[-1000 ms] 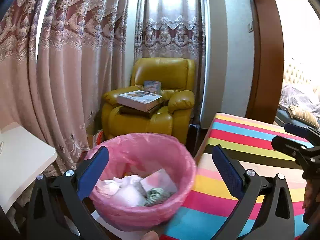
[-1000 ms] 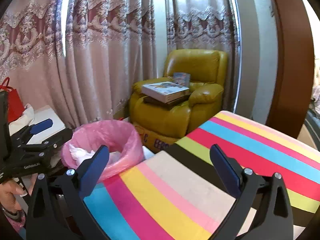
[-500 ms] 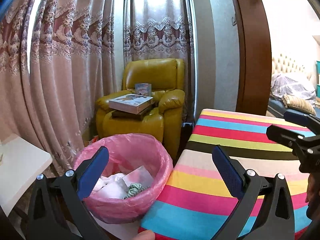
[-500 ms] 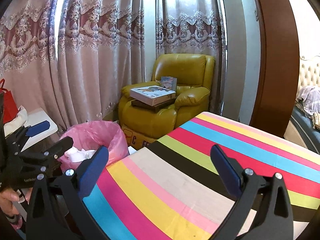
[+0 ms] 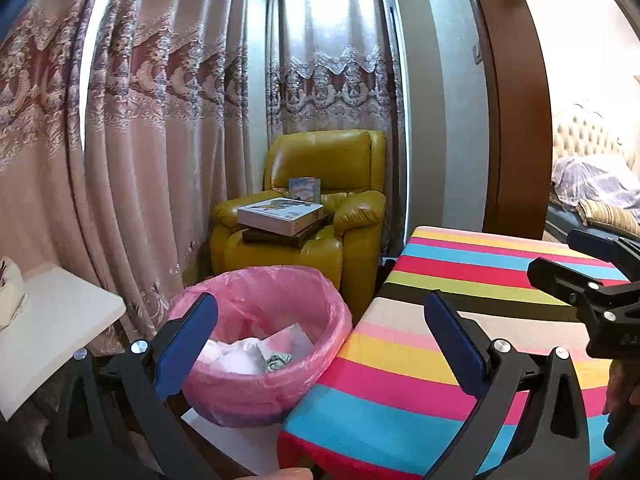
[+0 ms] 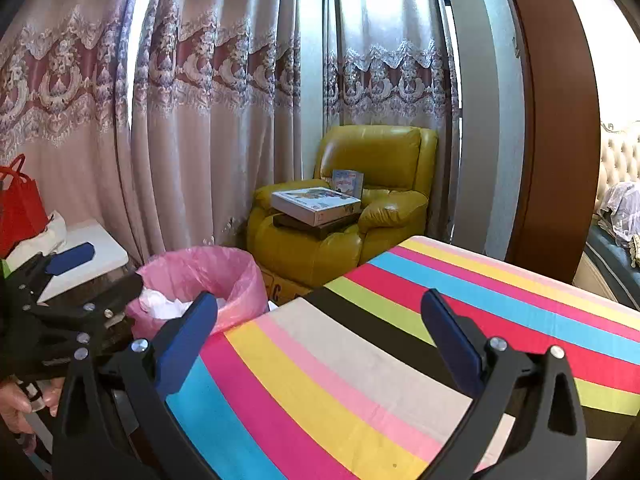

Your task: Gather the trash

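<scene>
A bin lined with a pink bag point(image 5: 260, 344) stands on the floor beside the striped table point(image 5: 440, 340). Inside it lie crumpled white paper point(image 5: 240, 356) and a small green wad point(image 5: 279, 361). My left gripper point(image 5: 320, 340) is open and empty, hovering near the bin's right rim and the table's left edge. My right gripper point(image 6: 320, 340) is open and empty over the striped tabletop point(image 6: 360, 360). The bin point(image 6: 200, 280) shows at the left in the right wrist view, partly behind the left gripper's black body point(image 6: 60, 312).
A yellow leather armchair point(image 5: 320, 208) with stacked boxes point(image 5: 280, 214) stands behind the bin. Pink curtains point(image 5: 140, 140) hang along the left. A white low table point(image 5: 48, 332) sits at the left, a red bag point(image 6: 18, 200) on it. A wooden door frame point(image 5: 516, 120) rises at the right.
Both grippers have pulled back and up from the bin, so the bin looks smaller and more of the striped table shows. Both stay open and empty.
</scene>
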Demonstrator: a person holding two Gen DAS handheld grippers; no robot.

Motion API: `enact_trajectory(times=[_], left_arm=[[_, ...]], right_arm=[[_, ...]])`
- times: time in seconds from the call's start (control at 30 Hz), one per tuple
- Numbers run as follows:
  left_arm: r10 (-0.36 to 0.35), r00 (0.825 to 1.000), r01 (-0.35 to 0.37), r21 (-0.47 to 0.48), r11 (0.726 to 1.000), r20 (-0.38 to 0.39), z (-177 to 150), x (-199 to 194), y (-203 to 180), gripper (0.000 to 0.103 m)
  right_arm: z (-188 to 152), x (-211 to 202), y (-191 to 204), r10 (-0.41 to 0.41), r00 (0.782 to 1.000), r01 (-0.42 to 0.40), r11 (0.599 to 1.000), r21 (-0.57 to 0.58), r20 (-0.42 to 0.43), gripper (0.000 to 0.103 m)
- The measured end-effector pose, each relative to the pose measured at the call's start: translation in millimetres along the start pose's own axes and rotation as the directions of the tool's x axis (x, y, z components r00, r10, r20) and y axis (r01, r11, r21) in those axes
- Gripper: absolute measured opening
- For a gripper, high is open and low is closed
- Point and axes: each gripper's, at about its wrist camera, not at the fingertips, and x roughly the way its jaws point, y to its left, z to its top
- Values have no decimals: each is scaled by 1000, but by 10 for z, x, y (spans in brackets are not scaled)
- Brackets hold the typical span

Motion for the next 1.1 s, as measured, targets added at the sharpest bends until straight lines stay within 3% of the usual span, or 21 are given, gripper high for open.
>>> enact_trajectory(times=[0.33, 0.57, 0.83, 1.1], left_arm=[[51, 999, -51, 11, 999, 3, 48, -212, 117, 97], [48, 998, -48, 3, 999, -32, 26, -284, 160, 97], [27, 997, -29, -37, 999, -73, 17, -484, 17, 97], [14, 995, -15, -15, 1000, -101, -69, -597, -169, 97]], right_arm=[[7, 27, 113, 39, 999, -39, 999, -7, -6, 99], [-58, -134, 66, 26, 999, -26, 1000, -11, -20, 99], [-97, -341, -4, 10, 1000, -12, 999, -45, -26, 99], [-161, -469, -117, -4, 1000, 4, 1000, -18, -29, 99]])
